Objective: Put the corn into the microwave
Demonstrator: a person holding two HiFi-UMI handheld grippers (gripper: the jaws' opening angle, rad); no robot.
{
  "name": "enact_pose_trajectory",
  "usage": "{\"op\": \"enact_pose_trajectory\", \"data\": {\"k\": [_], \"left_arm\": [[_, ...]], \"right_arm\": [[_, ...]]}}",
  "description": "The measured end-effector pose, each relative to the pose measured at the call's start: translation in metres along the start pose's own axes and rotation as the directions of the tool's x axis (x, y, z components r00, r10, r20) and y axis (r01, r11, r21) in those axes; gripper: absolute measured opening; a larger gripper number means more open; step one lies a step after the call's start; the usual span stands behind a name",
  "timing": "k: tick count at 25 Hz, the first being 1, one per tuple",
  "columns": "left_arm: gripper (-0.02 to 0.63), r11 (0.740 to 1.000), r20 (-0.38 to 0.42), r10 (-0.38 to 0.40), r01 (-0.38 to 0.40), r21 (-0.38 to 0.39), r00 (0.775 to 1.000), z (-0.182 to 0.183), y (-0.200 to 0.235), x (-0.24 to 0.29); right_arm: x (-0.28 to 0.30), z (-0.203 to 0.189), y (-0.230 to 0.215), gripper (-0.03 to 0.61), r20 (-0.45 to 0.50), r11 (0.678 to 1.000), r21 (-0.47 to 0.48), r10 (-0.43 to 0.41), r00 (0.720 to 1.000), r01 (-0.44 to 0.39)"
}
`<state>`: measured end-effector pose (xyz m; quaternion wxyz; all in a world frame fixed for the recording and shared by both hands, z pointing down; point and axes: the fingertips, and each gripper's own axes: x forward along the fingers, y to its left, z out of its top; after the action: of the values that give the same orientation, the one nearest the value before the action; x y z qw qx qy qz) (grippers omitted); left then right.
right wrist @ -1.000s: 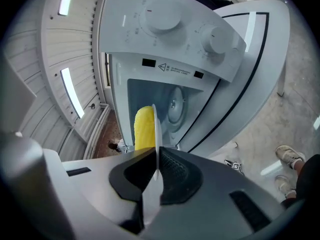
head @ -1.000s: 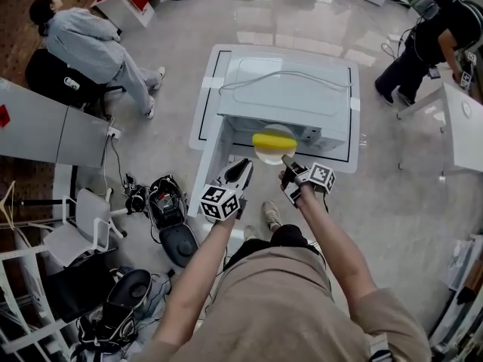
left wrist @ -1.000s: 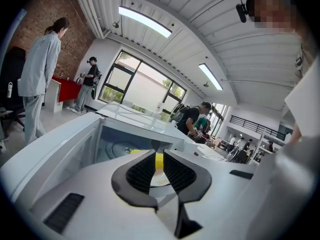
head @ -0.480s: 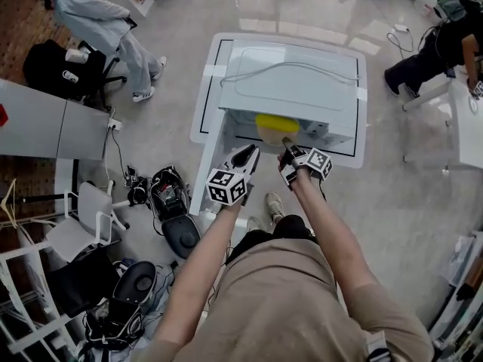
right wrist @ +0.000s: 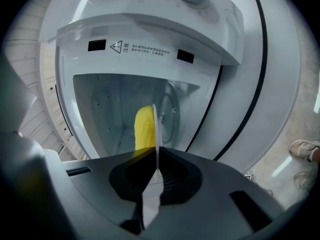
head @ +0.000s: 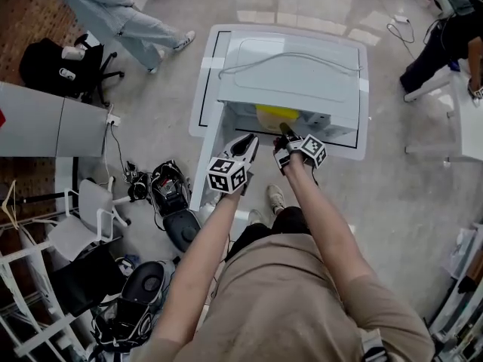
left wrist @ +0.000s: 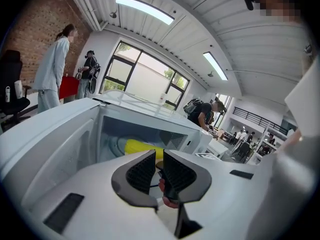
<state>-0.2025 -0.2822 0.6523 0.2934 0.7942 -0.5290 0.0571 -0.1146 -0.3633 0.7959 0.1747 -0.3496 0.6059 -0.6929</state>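
A yellow corn cob [head: 275, 115] lies on a white plate [right wrist: 155, 129]. My right gripper [head: 285, 132] is shut on the plate's near rim and holds it edge-on inside the open white microwave [head: 294, 74]. In the right gripper view the corn [right wrist: 144, 129] sits to the left of the plate, within the cavity, just beyond the right gripper [right wrist: 159, 169]. My left gripper [head: 245, 143] hangs to the left of it before the opening, jaws together with nothing between them. In the left gripper view, the corn [left wrist: 140, 146] shows in the cavity past the left gripper [left wrist: 159, 158].
The microwave door [head: 211, 149] swings out to the left beside my left gripper. The microwave stands on a white table [head: 207, 89] with a black border line. A cable [head: 287, 60] lies on its top. Bags [head: 170, 198], a chair and people surround the table.
Both grippers have moved forward and lower toward the microwave. The plate with the corn, earlier in front of the opening, now reaches into the cavity.
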Motion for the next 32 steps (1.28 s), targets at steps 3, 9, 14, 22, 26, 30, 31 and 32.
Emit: {"op": "enact_pose_trajectory", "data": {"k": [3, 9, 14, 22, 26, 30, 31, 32], "left_arm": [[0.037, 1.0, -0.005, -0.003, 0.003, 0.007, 1.0, -0.001, 0.003, 0.004], [0.037, 0.998, -0.005, -0.028, 0.028, 0.06, 1.0, 0.0, 0.003, 0.016], [0.037, 0.993, -0.012, -0.05, 0.051, 0.106, 0.999, -0.004, -0.002, 0.023], [0.037, 0.994, 0.011, -0.038, 0.037, 0.106, 0.999, -0.011, 0.011, 0.037], [0.037, 0.99, 0.011, -0.05, 0.048, 0.129, 0.999, -0.009, 0.01, 0.043], [0.037, 0.986, 0.013, -0.062, 0.059, 0.155, 0.998, -0.011, 0.009, 0.046], [0.037, 0.985, 0.013, -0.065, 0.062, 0.163, 0.998, -0.012, 0.008, 0.046], [0.037, 0.983, 0.014, -0.069, 0.065, 0.171, 0.998, -0.013, 0.006, 0.046]], "right_arm": [[0.004, 0.0, -0.004, 0.017, 0.017, 1.0, -0.001, -0.008, 1.0, 0.008], [0.016, 0.006, -0.015, 0.018, 0.037, 1.0, -0.001, -0.03, 0.999, 0.03], [0.019, 0.012, -0.022, 0.017, 0.068, 1.0, 0.002, -0.026, 0.997, 0.025], [0.037, 0.018, -0.029, 0.017, 0.121, 0.999, -0.003, -0.04, 0.992, 0.041], [0.046, 0.023, -0.027, 0.017, 0.147, 0.998, 0.001, -0.062, 0.987, 0.062], [0.049, 0.018, -0.029, 0.018, 0.155, 0.995, -0.006, -0.101, 0.983, 0.103], [0.05, 0.018, -0.03, 0.018, 0.153, 0.992, -0.006, -0.121, 0.981, 0.123], [0.05, 0.017, -0.03, 0.018, 0.149, 0.989, -0.009, -0.142, 0.979, 0.145]]}}
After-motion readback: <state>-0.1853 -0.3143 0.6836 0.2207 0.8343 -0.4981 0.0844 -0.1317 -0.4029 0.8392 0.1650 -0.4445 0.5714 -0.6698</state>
